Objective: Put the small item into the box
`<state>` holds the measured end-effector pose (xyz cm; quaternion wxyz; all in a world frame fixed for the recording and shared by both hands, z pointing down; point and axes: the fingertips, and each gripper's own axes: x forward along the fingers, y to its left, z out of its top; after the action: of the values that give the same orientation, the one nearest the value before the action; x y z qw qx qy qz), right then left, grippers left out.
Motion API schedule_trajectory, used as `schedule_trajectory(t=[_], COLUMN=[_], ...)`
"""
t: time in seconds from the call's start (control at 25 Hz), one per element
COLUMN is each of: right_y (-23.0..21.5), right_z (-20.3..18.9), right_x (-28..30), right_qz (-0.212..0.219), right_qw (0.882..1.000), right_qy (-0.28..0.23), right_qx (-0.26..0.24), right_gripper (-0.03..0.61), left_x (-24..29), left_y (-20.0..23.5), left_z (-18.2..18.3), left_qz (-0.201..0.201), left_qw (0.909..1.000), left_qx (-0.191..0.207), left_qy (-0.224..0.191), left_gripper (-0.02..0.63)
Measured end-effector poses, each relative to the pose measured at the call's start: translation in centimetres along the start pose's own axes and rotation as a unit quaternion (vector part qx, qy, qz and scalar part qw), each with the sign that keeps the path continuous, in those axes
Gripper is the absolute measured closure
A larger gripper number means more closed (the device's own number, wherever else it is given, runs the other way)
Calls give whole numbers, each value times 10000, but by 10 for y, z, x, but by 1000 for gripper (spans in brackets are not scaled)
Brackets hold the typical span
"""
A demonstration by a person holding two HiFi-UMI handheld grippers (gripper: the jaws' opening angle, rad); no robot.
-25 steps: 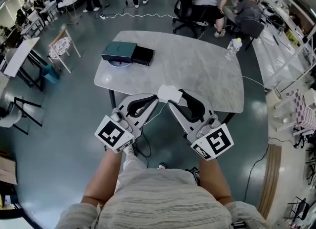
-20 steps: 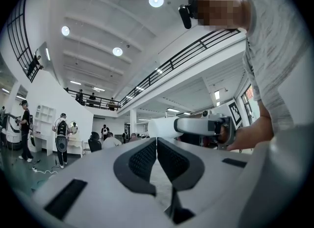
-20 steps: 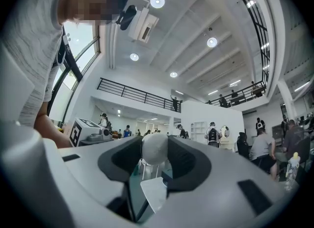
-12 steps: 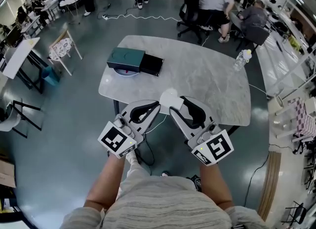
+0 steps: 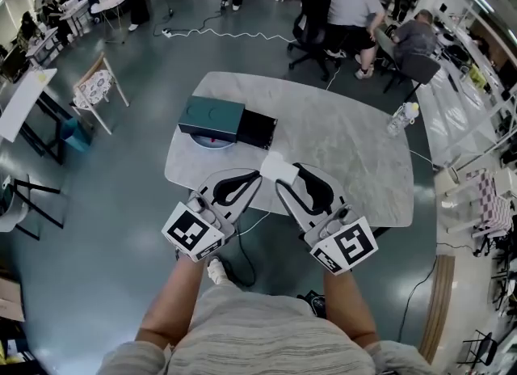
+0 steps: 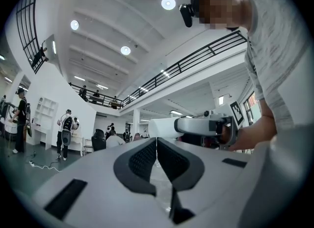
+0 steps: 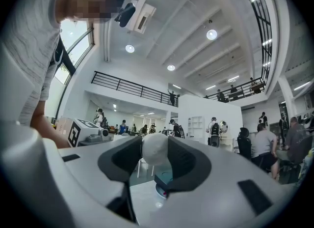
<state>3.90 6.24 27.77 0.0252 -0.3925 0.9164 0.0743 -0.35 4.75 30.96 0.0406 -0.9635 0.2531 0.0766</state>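
Observation:
A dark green box (image 5: 212, 116) with a black drawer (image 5: 257, 129) pulled out to its right stands on a white round base at the left of the marble table (image 5: 347, 147). My right gripper (image 5: 284, 173) hangs over the table's near edge, shut on a small white rounded item (image 5: 278, 166). In the right gripper view the item (image 7: 154, 149) sits between the two pads, with the box (image 7: 167, 177) below and beyond it. My left gripper (image 5: 257, 176) is beside it, shut and holding nothing; its pads (image 6: 147, 156) meet.
A water bottle (image 5: 401, 116) stands at the table's right edge. People sit on office chairs (image 5: 347, 10) beyond the far side. A small chair (image 5: 95, 82) and desks stand to the left. A cable (image 5: 242, 240) runs on the floor under the grippers.
Both grippers and the head have moved forward toward the table; the box now lies nearer the jaws. The right gripper still holds the white item.

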Motion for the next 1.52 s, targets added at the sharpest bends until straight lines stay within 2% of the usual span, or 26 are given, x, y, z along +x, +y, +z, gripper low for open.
schedule_trajectory(t=[0.12, 0.4, 0.68, 0.92, 1.24, 1.52], right_y=[0, 8, 22, 20, -21, -82], right_z=[1, -3, -14, -26, -51, -83], right_x=[18, 94, 131, 146, 162, 188], right_qz=[-75, -191, -310, -250, -14, 310], right_qw=[10000, 9998, 9995, 9995, 9991, 9968], right_qy=[-19, -46, 24, 197, 434, 732], right_qx=[-9, 23, 27, -33, -13, 30], right_gripper=[397, 397, 397, 397, 397, 397], left_x=[-3, -29, -52, -53, -25, 10], left_y=[17, 90, 124, 139, 162, 209], left_z=[3, 8, 2, -10, -34, -61], left_qz=[-57, -134, -257, -227, 19, 594], left_qw=[10000, 9999, 9997, 9997, 9999, 9979], left_qx=[27, 28, 59, 1, -42, -221], left_qy=[-19, -32, -3, -26, 102, 139], left_gripper=[592, 592, 592, 592, 592, 592])
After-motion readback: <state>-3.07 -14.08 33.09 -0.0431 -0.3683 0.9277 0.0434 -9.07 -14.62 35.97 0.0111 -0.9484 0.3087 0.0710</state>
